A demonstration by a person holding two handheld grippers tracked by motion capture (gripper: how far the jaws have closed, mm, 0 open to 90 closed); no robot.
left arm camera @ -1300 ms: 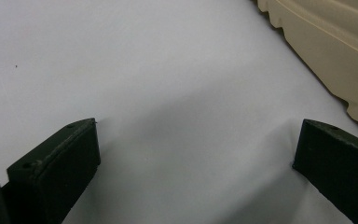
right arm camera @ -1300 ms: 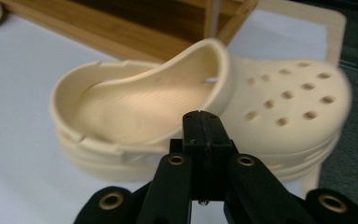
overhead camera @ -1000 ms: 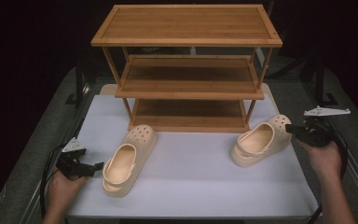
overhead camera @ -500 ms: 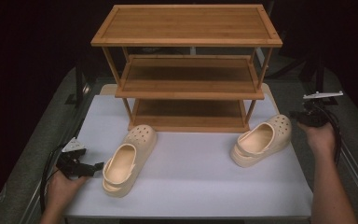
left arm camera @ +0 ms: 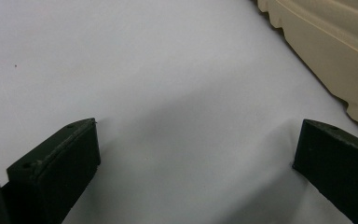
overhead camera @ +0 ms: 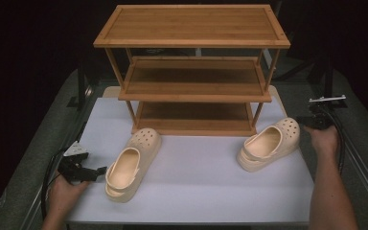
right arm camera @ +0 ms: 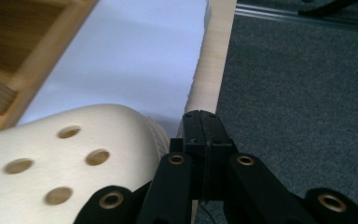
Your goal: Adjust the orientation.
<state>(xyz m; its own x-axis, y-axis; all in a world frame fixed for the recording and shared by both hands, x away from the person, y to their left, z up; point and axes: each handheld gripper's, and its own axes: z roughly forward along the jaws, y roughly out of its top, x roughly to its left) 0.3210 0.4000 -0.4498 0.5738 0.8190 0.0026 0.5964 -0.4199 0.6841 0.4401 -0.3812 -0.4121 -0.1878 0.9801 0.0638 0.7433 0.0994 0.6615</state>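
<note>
- The left gripper [overhead camera: 96, 171] sat low on the white table [overhead camera: 196, 182], its jaws spread wide with bare tabletop between them in the left gripper view.
- The left clog [overhead camera: 132, 163] lay just beside it, heel toward the person, toe pointing at the rack [overhead camera: 191, 72]; its ribbed sole edge [left arm camera: 326, 51] showed at the top right of that view, not yet between the jaws.
- The right gripper [right arm camera: 204, 122] had its jaws pressed together, holding nothing, its tip just beside the toe of the right clog [right arm camera: 70, 163] at the table's right edge.
- In the high view that right clog [overhead camera: 268, 143] lay near the rack's front right leg, toe angled back and to the right.
- The rack's three shelves all stood bare.
- My read: this was the approach step, both hands lining up on a clog, neither one gripped.
- Next on the left, I'd say, the open jaws needed to slide over the clog's side wall or heel rim and close.
- On the right, the jaws had to open first, then take the clog's rim before any lift toward a shelf.
- The bottom shelf looked a tight fit; a level carry would matter.
</note>
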